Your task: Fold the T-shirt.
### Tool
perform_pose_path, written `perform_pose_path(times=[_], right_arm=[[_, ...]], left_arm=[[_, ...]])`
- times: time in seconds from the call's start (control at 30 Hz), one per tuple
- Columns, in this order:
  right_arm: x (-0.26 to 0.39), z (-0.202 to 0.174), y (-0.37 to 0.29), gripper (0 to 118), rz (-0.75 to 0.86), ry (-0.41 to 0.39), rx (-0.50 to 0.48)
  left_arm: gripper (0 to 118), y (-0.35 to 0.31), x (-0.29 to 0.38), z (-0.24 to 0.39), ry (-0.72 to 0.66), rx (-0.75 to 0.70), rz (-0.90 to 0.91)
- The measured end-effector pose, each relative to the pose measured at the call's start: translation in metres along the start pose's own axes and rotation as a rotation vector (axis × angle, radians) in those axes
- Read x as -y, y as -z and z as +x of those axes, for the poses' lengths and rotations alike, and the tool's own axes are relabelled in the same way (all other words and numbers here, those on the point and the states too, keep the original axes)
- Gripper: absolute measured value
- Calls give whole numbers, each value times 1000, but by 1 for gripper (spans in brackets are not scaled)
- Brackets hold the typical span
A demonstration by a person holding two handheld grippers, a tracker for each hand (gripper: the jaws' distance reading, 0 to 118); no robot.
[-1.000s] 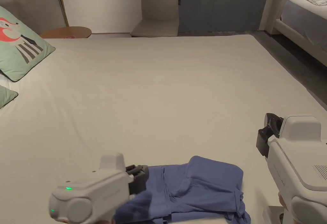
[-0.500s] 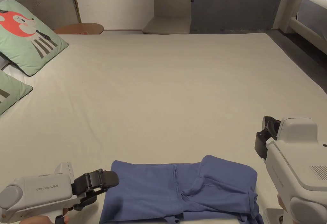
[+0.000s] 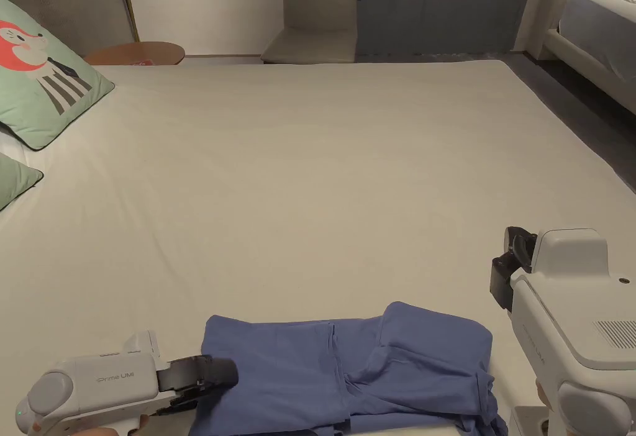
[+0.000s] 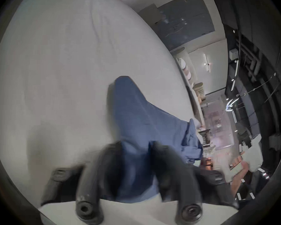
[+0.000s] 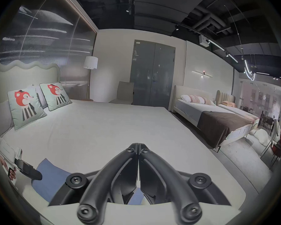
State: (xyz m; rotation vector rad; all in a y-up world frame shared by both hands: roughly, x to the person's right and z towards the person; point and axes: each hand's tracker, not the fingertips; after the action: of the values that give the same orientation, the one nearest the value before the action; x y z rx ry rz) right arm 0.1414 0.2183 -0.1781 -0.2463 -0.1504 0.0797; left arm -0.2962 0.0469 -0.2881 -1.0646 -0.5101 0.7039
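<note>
T-shirt (image 3: 348, 375): blue, soft knit, partly folded into a wide band. Lies flat on the pale bed sheet, lower centre of the head view; right end bunched, layers overlapping, left end smooth.

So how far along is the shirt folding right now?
Partly done: the blue T-shirt lies on the bed in a folded but rumpled band. In hand: the left gripper sits at its left end, jaws apart. The right gripper is shut, empty. Left: final fold and tidying.

Fox cushions (image 3: 43, 92) on bed (image 3: 323, 164); chair (image 3: 310, 46) beyond.
</note>
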Motion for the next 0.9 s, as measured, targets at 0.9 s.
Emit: perform_pose_path(times=[0.9], right_arm=[[-3,-3,-4,1,27,35,-57]], left_arm=[[11,-73,-5,100,295,-442,80]])
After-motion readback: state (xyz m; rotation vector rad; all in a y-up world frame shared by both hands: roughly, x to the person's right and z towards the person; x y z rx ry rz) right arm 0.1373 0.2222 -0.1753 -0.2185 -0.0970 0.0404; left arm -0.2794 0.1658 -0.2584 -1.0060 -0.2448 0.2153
